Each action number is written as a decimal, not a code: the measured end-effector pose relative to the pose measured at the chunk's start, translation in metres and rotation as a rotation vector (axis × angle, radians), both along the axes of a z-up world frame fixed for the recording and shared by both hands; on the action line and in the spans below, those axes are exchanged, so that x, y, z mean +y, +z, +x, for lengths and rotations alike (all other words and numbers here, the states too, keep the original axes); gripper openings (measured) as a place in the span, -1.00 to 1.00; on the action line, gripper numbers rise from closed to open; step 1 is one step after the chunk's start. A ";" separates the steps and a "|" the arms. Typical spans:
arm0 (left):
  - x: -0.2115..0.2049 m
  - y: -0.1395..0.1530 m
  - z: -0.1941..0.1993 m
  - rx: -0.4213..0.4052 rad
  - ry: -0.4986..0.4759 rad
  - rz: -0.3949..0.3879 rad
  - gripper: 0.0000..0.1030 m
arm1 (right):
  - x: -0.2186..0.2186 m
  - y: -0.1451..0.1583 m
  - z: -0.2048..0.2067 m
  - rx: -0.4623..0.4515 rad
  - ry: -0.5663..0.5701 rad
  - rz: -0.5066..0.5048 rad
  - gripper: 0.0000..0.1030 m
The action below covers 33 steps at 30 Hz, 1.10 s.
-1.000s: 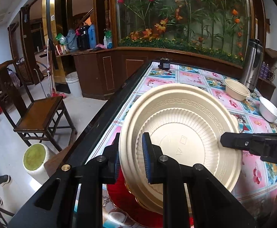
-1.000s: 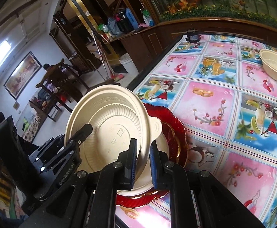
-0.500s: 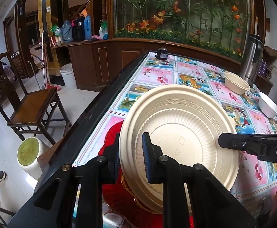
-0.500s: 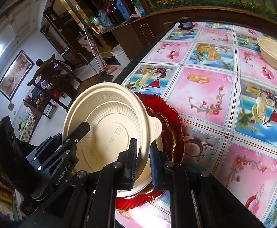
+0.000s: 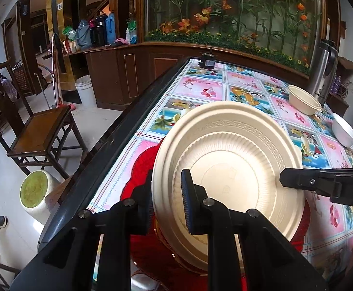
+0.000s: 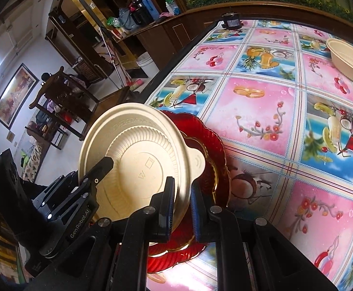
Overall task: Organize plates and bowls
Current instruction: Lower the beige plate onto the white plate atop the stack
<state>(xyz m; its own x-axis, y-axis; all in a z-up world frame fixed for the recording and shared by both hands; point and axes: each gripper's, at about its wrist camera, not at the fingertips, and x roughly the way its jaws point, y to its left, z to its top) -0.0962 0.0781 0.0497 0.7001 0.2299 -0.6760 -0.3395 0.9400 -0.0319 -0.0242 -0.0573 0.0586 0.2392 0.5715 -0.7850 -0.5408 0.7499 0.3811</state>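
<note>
Looking along the left gripper: the left gripper (image 5: 166,201) is clamped on the near rim of the cream plate (image 5: 229,169), which is held tilted with its underside towards the camera.
Plate below, left view: the red plate (image 5: 140,169) lies on the counter (image 5: 200,89) directly under the cream one, showing at its left edge and beneath it.
Other gripper, left view: the right gripper (image 5: 283,178) comes in from the right and meets the cream plate's opposite rim.
Remaining ware, left view: a cream bowl (image 5: 302,99) and a white bowl (image 5: 345,133) sit well apart from the plates, at the far right of the counter.
Right view, grip: the right gripper (image 6: 182,203) is closed on the cream plate (image 6: 137,167) at its rim, just beside the small tab handle (image 6: 197,163).
Right view, stack: the red plate (image 6: 215,165) shows to the right of and below the cream plate, near the counter's (image 6: 261,111) front-left edge.
Right view, partner: the left gripper (image 6: 101,167) holds the rim on the far side.
Deciding relation: the cream plate is carried between both grippers, each on an opposite rim, straight above the red plate; whether it already touches cannot be told.
Likely step: lowering it level onto the red plate, then letting go on both sides.
</note>
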 end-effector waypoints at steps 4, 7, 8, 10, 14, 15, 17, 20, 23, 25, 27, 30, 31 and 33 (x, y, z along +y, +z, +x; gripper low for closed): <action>0.001 0.003 -0.002 -0.006 -0.011 -0.018 -0.68 | -0.001 0.005 -0.002 0.022 0.014 0.018 -0.77; -0.002 0.007 -0.003 -0.014 -0.019 -0.015 -0.68 | -0.005 0.010 -0.005 0.011 0.015 0.013 -0.78; -0.003 0.009 -0.004 -0.018 -0.019 -0.014 -0.68 | -0.006 0.011 -0.005 0.012 0.015 0.012 -0.78; -0.003 0.011 -0.006 -0.024 -0.017 -0.012 -0.68 | -0.008 0.013 -0.007 0.019 0.016 0.015 -0.78; 0.000 0.010 -0.007 -0.022 -0.011 -0.018 -0.68 | -0.007 0.011 -0.008 0.030 0.023 0.021 -0.70; 0.000 0.009 -0.007 -0.022 -0.009 -0.017 -0.68 | -0.007 0.009 -0.007 0.040 0.021 0.032 -0.70; 0.000 0.009 -0.008 -0.021 -0.009 -0.014 -0.68 | -0.007 0.007 -0.007 0.045 0.021 0.037 -0.70; 0.002 0.012 -0.010 -0.036 -0.001 -0.012 -0.68 | -0.010 0.010 -0.009 0.038 0.023 0.059 -0.57; 0.002 0.013 -0.011 -0.044 0.002 -0.013 -0.68 | -0.012 0.016 -0.013 0.008 0.020 0.058 -0.40; 0.002 0.015 -0.011 -0.049 0.008 -0.010 -0.68 | -0.015 0.018 -0.013 0.005 0.022 0.075 -0.40; 0.001 0.017 -0.013 -0.056 0.015 0.001 -0.63 | -0.018 0.020 -0.012 -0.001 0.020 0.087 -0.40; 0.000 0.021 -0.017 -0.069 0.017 0.003 -0.62 | -0.023 0.021 -0.010 -0.002 0.010 0.098 -0.40; 0.000 0.023 -0.018 -0.075 0.020 0.006 -0.62 | -0.025 0.022 -0.009 0.003 0.007 0.104 -0.40; 0.000 0.025 -0.019 -0.080 0.023 0.006 -0.62 | -0.031 0.025 -0.010 -0.005 0.003 0.111 -0.40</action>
